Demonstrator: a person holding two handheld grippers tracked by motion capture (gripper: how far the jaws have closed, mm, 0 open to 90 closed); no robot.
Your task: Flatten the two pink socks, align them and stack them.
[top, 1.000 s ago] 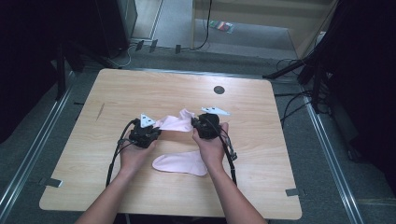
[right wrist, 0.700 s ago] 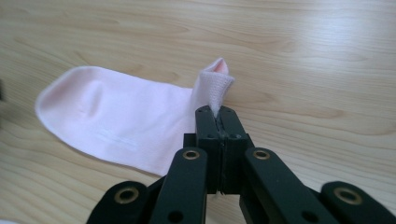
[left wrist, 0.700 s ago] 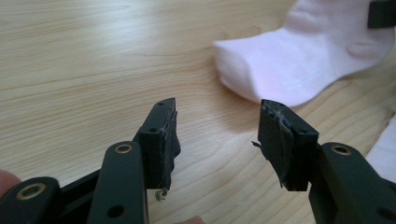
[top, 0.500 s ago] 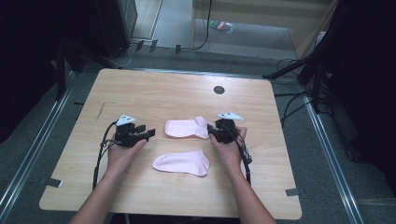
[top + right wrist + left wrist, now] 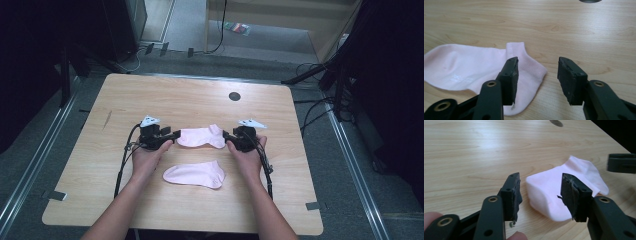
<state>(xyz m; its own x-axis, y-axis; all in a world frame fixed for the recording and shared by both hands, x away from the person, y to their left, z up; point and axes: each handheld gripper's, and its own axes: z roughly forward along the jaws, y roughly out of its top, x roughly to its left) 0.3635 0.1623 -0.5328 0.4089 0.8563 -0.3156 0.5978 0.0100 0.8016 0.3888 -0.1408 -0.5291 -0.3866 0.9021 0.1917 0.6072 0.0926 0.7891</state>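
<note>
Two pink socks are laid flat on the wooden surface (image 5: 150, 95). The far sock (image 5: 202, 136) is stretched sideways between the left gripper (image 5: 171, 138) and the right gripper (image 5: 228, 139); the near sock (image 5: 195, 174) lies apart from it, closer to the person, btwn the forearms. Left fingers (image 5: 514, 195) have just been opening and are now held approx. half open, w/ the toe end of the far sock (image 5: 549, 192) seen in the gap but not pinched. Right fingers (image 5: 510, 77) have likewise just been opening, roughly half open; the cuff end (image 5: 526, 67) is seen just ahead of them, untouched. The step in hand is judged to be the release after the far sock was spread out flat. Next, the near sock prob. has to be dealt w/: both grippers would need to be drawn back toward the person, lowered at its two ends, and closed on the fabric w/o the far sock being dragged along.
</note>
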